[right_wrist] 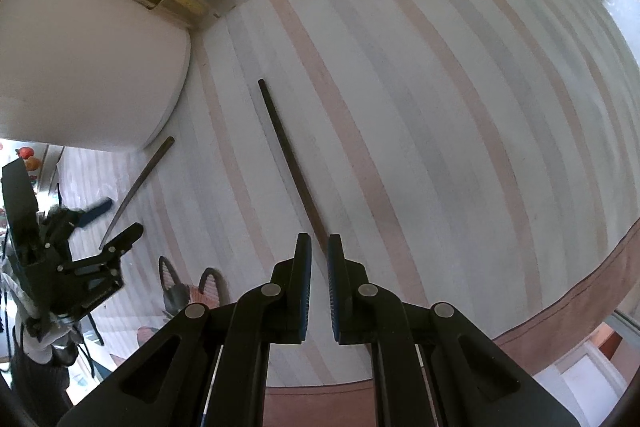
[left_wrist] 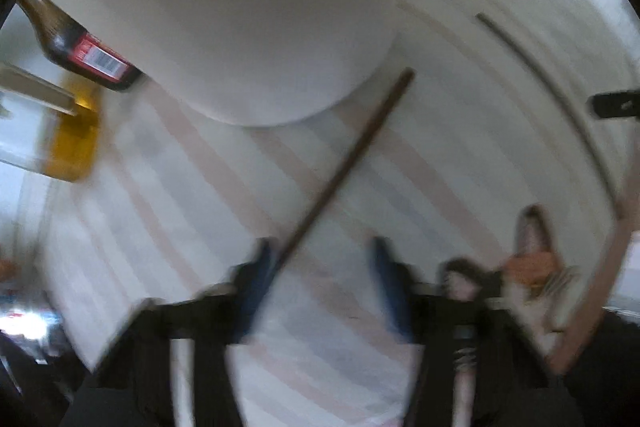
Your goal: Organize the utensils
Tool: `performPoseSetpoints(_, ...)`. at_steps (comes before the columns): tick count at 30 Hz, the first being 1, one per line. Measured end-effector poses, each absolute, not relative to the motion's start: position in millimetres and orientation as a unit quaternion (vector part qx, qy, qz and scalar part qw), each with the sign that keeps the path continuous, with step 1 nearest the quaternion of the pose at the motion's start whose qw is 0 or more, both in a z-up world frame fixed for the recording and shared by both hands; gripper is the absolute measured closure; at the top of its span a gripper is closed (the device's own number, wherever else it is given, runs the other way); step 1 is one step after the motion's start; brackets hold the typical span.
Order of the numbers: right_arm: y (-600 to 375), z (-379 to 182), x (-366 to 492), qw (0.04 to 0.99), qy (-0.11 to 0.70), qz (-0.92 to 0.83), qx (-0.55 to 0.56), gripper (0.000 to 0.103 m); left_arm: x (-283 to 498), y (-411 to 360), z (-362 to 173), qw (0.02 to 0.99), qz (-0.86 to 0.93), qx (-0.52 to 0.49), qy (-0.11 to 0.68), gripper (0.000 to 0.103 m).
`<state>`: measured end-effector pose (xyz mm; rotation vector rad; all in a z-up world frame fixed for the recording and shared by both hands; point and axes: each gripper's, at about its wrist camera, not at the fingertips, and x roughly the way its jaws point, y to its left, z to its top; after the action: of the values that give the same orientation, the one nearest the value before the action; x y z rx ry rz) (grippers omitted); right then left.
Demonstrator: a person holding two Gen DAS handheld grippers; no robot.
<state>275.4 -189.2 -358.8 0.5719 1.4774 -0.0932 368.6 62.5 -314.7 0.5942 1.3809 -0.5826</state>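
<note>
Striped cloth: L gripper jaws spread beside chopstick near white pot; R gripper pinched 2nd chopstick (tip only, could slip).

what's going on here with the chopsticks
A person is tidying utensils with a pair of hand-held tongs in each hand. The left tongs sit at one thin dark wooden chopstick lying beside the large white round container; the picture is too blurred to tell whether they grip it. The right tongs, nearly shut, sit over the near end of a second dark chopstick on the striped tablecloth.
</note>
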Motion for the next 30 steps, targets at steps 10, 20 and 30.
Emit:
performPoseSetpoints(10, -192.1, -355.8, 282.5, 0.703, 0.665, -0.031, 0.249, 0.094, 345.4, 61.8, -316.9, 0.697, -0.220, 0.217, 0.647, 0.098)
performPoseSetpoints(20, -192.8, -369.0, 288.1, 0.694, 0.681, -0.017, 0.232, 0.094, 303.3, 124.4, -318.8, 0.712, -0.068, -0.036, 0.698, 0.098)
performPoseSetpoints(30, -154.1, -376.0, 309.5, 0.708, 0.699, 0.008, 0.104, 0.074, 283.9, 109.9, -318.6, 0.739, -0.035, -0.030, 0.672, 0.072)
